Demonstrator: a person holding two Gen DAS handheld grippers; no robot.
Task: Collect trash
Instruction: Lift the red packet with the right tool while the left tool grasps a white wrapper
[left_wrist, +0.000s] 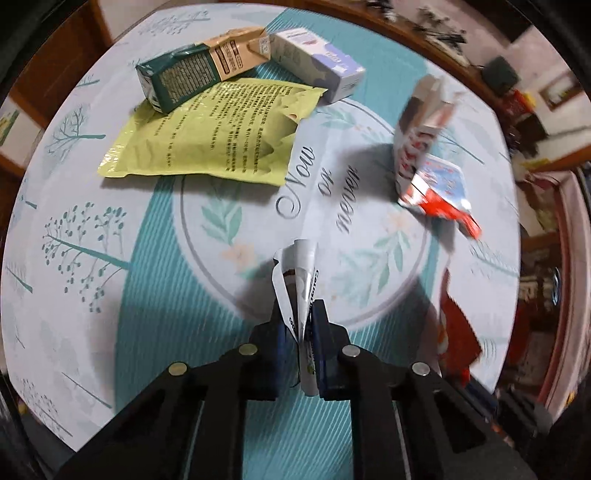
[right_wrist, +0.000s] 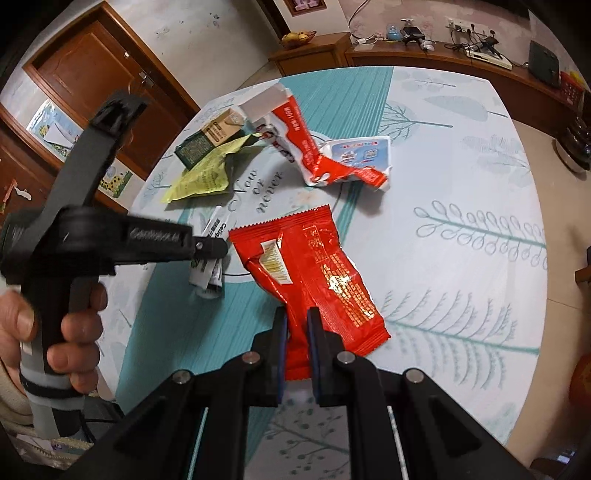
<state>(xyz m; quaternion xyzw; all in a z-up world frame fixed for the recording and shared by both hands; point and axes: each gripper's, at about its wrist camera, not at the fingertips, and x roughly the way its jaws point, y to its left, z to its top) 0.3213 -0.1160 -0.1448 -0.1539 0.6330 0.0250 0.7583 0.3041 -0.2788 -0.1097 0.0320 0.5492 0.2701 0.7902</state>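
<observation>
A: The red wrapper (right_wrist: 325, 273) looks like glossy, crinkled foil; the tablecloth (left_wrist: 110, 280) is smooth and printed.

B: The green-and-tan carton (left_wrist: 199, 70) is matt card, and the yellow-green pouch (left_wrist: 207, 133) has a soft sheen.

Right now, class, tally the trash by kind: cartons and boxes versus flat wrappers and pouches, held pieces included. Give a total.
Cartons and boxes: 3, namely green-tan carton, purple-white box, crushed red-white carton.
Wrappers and pouches: 3, namely yellow-green pouch, red wrapper, white wrapper.
Total: 6

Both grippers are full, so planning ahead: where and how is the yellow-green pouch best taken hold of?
Grip the yellow-green pouch at its free flat sealed edge, coming in low from the side away from the green-and-tan carton, which lies on its far corner.
</observation>
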